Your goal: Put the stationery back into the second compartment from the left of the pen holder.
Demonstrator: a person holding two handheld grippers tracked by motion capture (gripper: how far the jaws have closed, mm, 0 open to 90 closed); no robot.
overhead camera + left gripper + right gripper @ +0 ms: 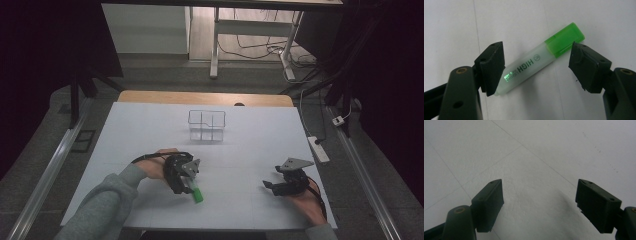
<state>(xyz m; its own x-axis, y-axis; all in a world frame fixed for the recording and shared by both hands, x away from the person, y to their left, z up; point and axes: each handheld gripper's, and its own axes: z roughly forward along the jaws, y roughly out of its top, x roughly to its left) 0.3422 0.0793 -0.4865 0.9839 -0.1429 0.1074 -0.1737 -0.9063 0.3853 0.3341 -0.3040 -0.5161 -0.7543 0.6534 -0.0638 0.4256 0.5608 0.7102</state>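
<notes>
Left hand-held gripper (pixel 536 67) is spread wide, straddling the green highlighter (pixel 534 62), which lies flat on the white counter (pixel 150 130) at about 6 o'clock from the wire basket (pixel 206 125). Jaws touch or nearly touch both ends, no pinch yet. Risk: closing along its length, it could pivot or squirt out. Right hand-held gripper (pixel 539 202) is spread, holding nothing, at 4 o'clock.

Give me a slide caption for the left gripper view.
Left gripper open astride a green-capped highlighter lying on the white table.

Grey sleeve (pixel 107 200); black left gripper (pixel 186 189) with brass-coloured screws.
</notes>
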